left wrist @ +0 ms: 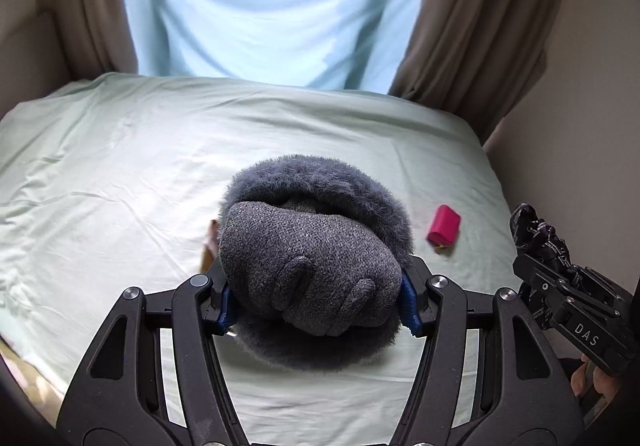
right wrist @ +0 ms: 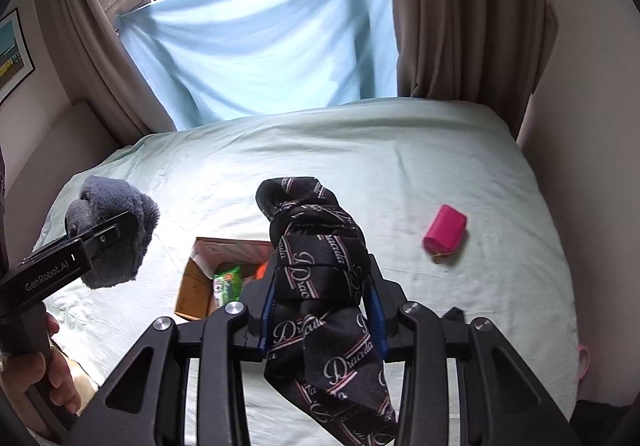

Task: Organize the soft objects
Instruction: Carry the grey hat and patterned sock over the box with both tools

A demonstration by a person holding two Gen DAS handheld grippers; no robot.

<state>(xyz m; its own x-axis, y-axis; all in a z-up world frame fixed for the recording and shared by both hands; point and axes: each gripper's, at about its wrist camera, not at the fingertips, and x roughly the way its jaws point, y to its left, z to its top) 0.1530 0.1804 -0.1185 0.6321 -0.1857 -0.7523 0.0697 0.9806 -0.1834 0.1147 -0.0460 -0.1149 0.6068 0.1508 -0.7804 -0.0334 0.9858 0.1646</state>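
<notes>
Left gripper (left wrist: pixel 316 304) clamps grey fuzzy glove bundle (left wrist: pixel 312 246); right gripper (right wrist: pixel 322 316) clamps black printed scarf (right wrist: pixel 320 286). Both light, limp, compressible; mid-bundle grip suits. Cardboard box (right wrist: pixel 200 278) ahead-left of right gripper.

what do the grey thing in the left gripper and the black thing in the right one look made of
Grey bundle: knitted yarn, seemingly wool or acrylic, with a fluffy fleece-like lining; visible stitch texture and fuzzy pile. Black cloth: thin woven fabric with slight sheen, printed "Dracula" script and stripes, probably polyester or silk.

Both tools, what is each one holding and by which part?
Left tool: grey fuzzy glove, clamped across its knit body. Right tool: knotted black tie, gripped just below the knot.
</notes>
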